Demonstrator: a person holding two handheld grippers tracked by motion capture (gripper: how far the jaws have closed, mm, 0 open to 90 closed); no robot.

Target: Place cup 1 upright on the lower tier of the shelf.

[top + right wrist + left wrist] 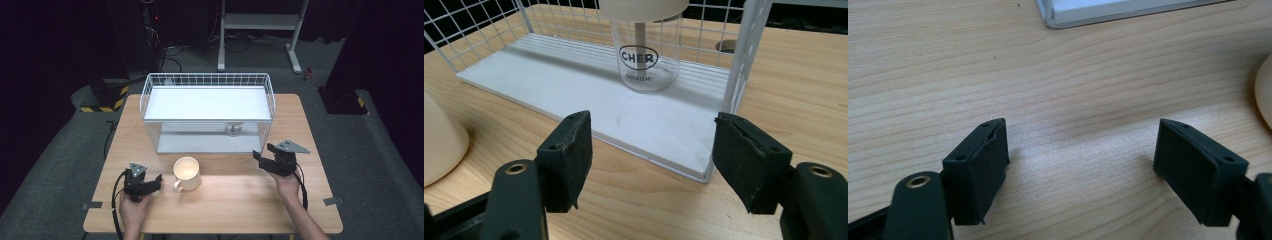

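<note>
A cream mug (pixel 187 173) stands on the wooden table in front of a white wire rack (pixel 208 114) with two shelves. A clear glass jar (pixel 646 55) with a pale lid and printed lettering stands on the rack's lower shelf; from above the jar (pixel 233 129) shows under the top shelf. My left gripper (pixel 158 182) rests on the table just left of the mug, open, with bare wood between its jaws (pixel 1080 165). My right gripper (pixel 261 153) hovers open at the rack's front right corner, facing the jar (pixel 651 150). The mug's edge (pixel 439 145) sits at the left of the right gripper view.
The table (pixel 230 200) has bare wood in front of the mug and to both sides of the rack. Behind the table stand a metal frame on legs (pixel 260 30) and dark floor with cables. Yellow-black marked blocks (pixel 106 97) sit on the floor at the left.
</note>
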